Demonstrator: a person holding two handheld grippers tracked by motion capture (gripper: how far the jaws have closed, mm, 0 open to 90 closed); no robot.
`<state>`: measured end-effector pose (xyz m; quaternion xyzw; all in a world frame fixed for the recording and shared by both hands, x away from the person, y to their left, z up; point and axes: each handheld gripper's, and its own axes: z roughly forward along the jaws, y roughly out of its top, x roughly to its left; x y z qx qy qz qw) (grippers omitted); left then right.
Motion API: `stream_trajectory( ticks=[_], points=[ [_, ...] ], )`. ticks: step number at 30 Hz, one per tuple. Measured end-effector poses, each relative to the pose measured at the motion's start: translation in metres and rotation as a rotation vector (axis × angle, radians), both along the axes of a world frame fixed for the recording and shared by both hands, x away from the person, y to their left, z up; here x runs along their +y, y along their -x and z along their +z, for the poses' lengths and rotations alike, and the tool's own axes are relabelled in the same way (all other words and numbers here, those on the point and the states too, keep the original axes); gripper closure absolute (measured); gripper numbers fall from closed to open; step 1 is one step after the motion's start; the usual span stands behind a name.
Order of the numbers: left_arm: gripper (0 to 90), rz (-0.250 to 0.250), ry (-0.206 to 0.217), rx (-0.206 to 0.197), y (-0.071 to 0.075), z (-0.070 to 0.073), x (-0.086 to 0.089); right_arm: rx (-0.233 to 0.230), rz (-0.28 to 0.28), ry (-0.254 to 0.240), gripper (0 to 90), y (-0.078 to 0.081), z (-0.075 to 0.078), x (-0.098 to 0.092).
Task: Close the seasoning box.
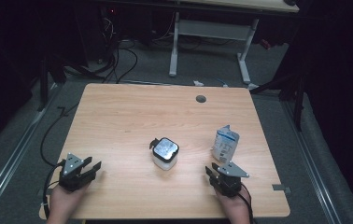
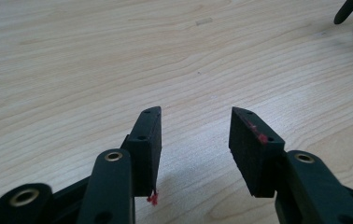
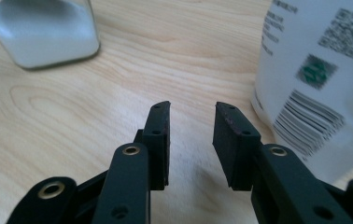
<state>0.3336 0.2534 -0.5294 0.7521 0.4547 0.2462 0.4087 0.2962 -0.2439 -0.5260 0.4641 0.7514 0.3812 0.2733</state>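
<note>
Wooden table [image 1: 118, 121]: white-filled jar [image 1: 165, 153], pouch [image 1: 225, 144].

tbl [image 1: 118, 116] wood | grommet hole [image 1: 201, 99] far edge | 2nd desk [image 1: 240, 5] behind

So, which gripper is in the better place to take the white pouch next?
The right gripper, probably. The white pouch stands just beyond it, and in the right gripper view it sits close beside the open jaws. The left gripper is open too, but the jar stands between it and the pouch.
</note>
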Motion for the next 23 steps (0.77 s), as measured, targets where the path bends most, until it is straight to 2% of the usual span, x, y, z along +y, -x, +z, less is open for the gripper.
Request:
stream_trajectory(
  ticks=[6,9,23],
  points=[
    [54.5,0.011,0.006,-0.001,0.0040,0.0019,0.0050,-0.007,-0.011,-0.002,65.7,0.0097,0.0003,-0.0075],
    [54.3,0.011,0.005,0.002,0.0043,0.0022,0.0059,-0.012,-0.017,-0.019,65.1,0.0090,0.0022,-0.0096],
    [52.9,-0.017,0.007,-0.014,0.0064,0.0060,0.0007,-0.027,-0.020,-0.021,63.2,0.0114,0.0051,-0.0081]
  ],
)
